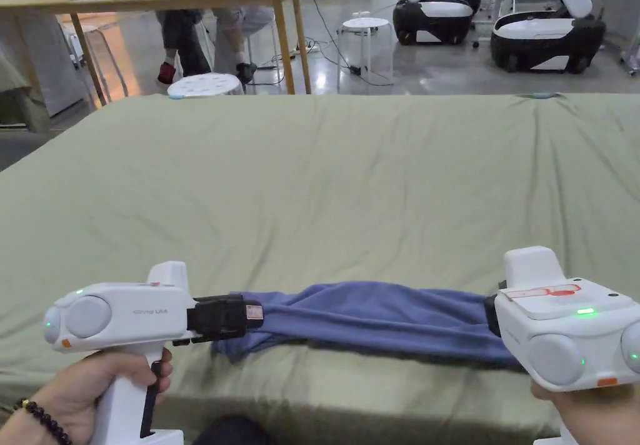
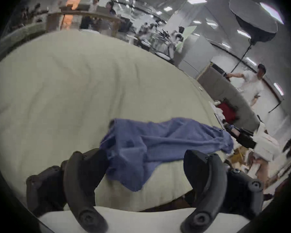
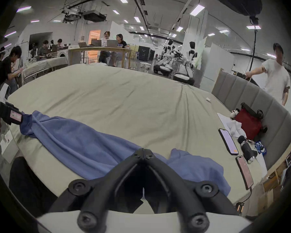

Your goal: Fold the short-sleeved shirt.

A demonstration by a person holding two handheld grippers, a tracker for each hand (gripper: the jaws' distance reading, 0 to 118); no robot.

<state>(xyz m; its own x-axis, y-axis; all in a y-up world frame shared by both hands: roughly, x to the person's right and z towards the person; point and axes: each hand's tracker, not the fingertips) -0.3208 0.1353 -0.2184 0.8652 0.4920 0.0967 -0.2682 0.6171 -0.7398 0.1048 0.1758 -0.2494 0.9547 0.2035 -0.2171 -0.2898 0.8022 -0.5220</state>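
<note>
While the blue shirt (image 1: 381, 324) lies bunched in a long roll at the near edge of the bed, the step in hand, as I judge it, is to take both ends and open the cloth flat before any fold is made.

The bed sheet (image 1: 350, 177) is the largest surface: olive green, matte, soft, with shallow wrinkles running away from the jaws. It will give a little under pressure, so I think the cloth should be lifted and not dragged, or the sheet may crease together with it.

The shirt is a thin, limp knit, gathered in many long folds between the two tools. In the left gripper view its loose corner (image 2: 134, 184) hangs down between the jaws and just ahead of them.

The right gripper (image 3: 144, 150) has its jaws closed together, the tips meeting at the cloth; it seems to pinch a fold of the shirt, but the fabric inside the tips is hidden.

The left gripper (image 2: 142, 154) has its jaws wide apart, and the fabric passes in front of them without being pressed. To do this well, I would bring the left jaws forward around one single edge of the cloth, not the whole bundle, then close them and pull gently away from the right jaws.
</note>
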